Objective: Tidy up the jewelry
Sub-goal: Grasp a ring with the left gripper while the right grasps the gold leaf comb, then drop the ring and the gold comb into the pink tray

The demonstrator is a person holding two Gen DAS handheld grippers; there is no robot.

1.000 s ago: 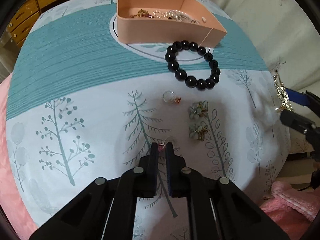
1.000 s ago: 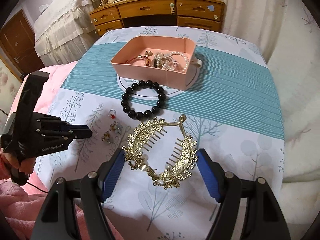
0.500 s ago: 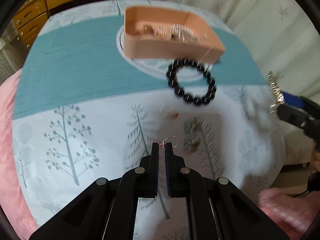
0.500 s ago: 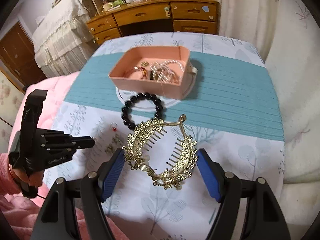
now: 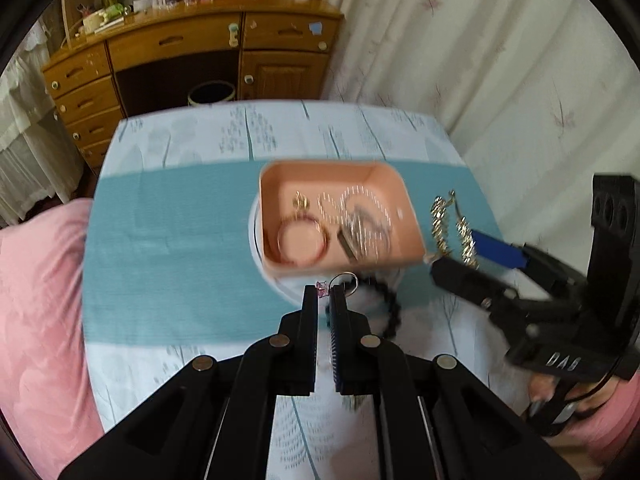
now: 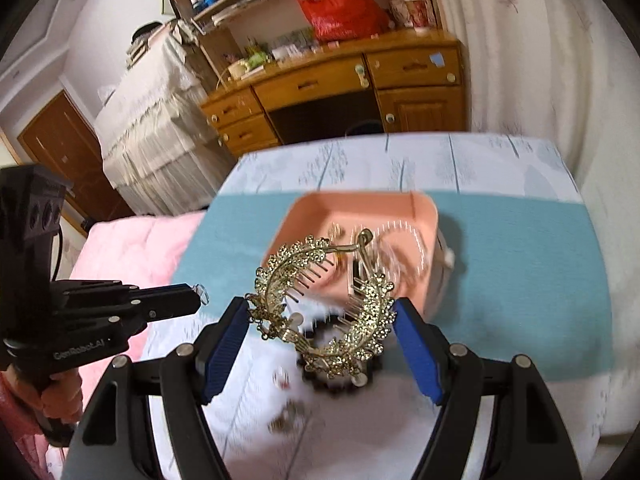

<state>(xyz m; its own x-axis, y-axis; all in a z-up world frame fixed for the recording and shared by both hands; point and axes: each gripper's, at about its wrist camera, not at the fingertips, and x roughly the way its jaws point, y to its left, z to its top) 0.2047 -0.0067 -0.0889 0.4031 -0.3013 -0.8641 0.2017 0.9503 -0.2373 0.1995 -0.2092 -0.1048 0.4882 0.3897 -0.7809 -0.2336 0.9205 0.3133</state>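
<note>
My left gripper (image 5: 325, 294) is shut on a small ring with a pink stone (image 5: 344, 282) and holds it in the air just short of the near wall of the pink tray (image 5: 344, 266). It also shows in the right wrist view (image 6: 192, 300). My right gripper (image 6: 322, 322) is shut on a gold comb tiara (image 6: 320, 300), lifted in front of the tray (image 6: 304, 208); it shows at the right of the left wrist view (image 5: 472, 256). The tray holds a bangle (image 5: 302, 240) and pearl strands (image 5: 360, 208). A black bead bracelet (image 5: 390, 308) lies on the cloth below.
A small table with a teal and white tree-print cloth (image 5: 168, 240) carries everything. Small earrings (image 6: 288, 416) lie on it near the front. A pink blanket (image 5: 40, 300) is to the left, a wooden desk (image 5: 180, 52) behind, a curtain (image 5: 480, 60) to the right.
Both grippers have risen and moved forward toward the pink tray. The ring went up off the cloth with my left gripper. The tiara now hangs over the tray's near edge.
</note>
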